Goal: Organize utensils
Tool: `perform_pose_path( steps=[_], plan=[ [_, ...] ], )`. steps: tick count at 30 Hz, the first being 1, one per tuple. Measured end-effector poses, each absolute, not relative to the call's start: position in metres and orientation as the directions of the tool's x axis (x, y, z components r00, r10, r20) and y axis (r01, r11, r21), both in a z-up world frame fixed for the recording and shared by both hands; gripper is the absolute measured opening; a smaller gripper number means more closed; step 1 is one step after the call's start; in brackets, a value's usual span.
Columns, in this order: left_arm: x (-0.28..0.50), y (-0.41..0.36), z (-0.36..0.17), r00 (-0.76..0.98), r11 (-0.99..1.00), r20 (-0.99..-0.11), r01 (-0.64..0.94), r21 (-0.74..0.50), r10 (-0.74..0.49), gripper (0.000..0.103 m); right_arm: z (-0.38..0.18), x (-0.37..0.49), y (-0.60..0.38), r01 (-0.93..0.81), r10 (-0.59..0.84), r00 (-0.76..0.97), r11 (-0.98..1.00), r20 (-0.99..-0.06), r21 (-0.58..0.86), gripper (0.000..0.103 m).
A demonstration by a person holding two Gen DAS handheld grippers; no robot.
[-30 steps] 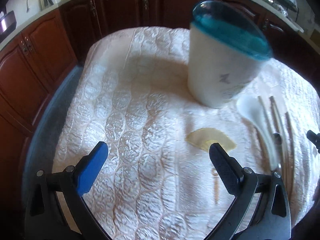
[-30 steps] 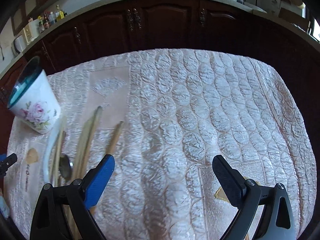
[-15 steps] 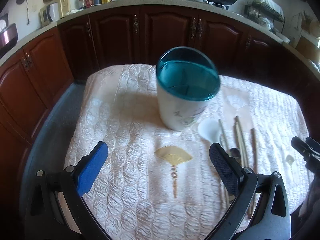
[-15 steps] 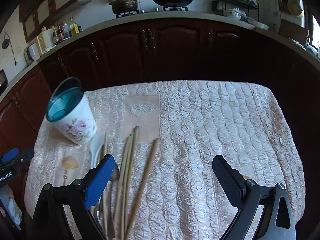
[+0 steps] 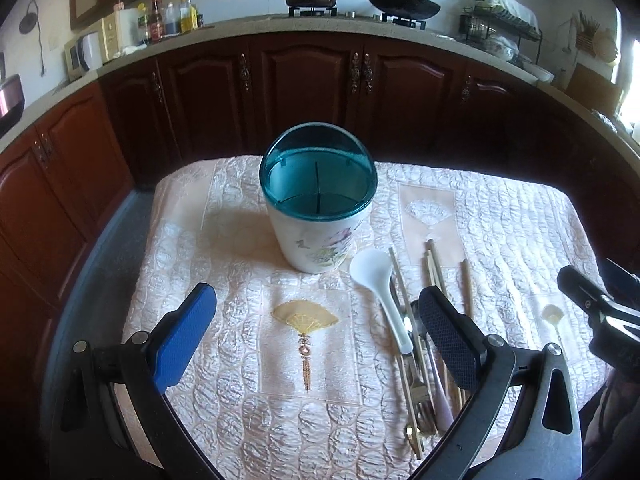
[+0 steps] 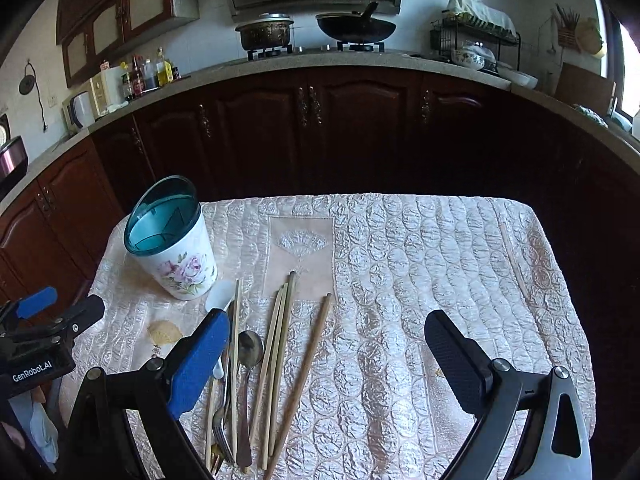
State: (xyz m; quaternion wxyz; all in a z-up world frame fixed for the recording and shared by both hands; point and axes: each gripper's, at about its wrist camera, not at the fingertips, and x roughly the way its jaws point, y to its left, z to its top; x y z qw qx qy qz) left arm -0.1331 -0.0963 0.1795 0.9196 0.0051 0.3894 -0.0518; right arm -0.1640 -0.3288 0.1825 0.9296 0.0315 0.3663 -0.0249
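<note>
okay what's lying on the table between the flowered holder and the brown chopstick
In the right wrist view, between the flowered holder and the brown chopstick lie a white spoon, pale chopsticks, a metal spoon and a fork.

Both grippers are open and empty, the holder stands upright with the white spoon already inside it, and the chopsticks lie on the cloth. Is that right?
Not quite. The white spoon is not in the holder; it lies on the cloth beside the holder, as the left wrist view shows, and the compartments look empty. The rest holds: left gripper and right gripper are open and empty, and the chopsticks lie on the cloth.
</note>
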Motion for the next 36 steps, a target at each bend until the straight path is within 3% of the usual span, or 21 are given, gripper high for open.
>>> perform_pose_path(
  steps=[36],
  plan=[
    [-0.138,-0.099,0.171,0.693,0.997,-0.718,0.073,-0.021,-0.066,0.102,0.174,-0.166,-0.323,0.042,-0.004,0.72,0.998,-0.694,0.038,0.098]
  ],
)
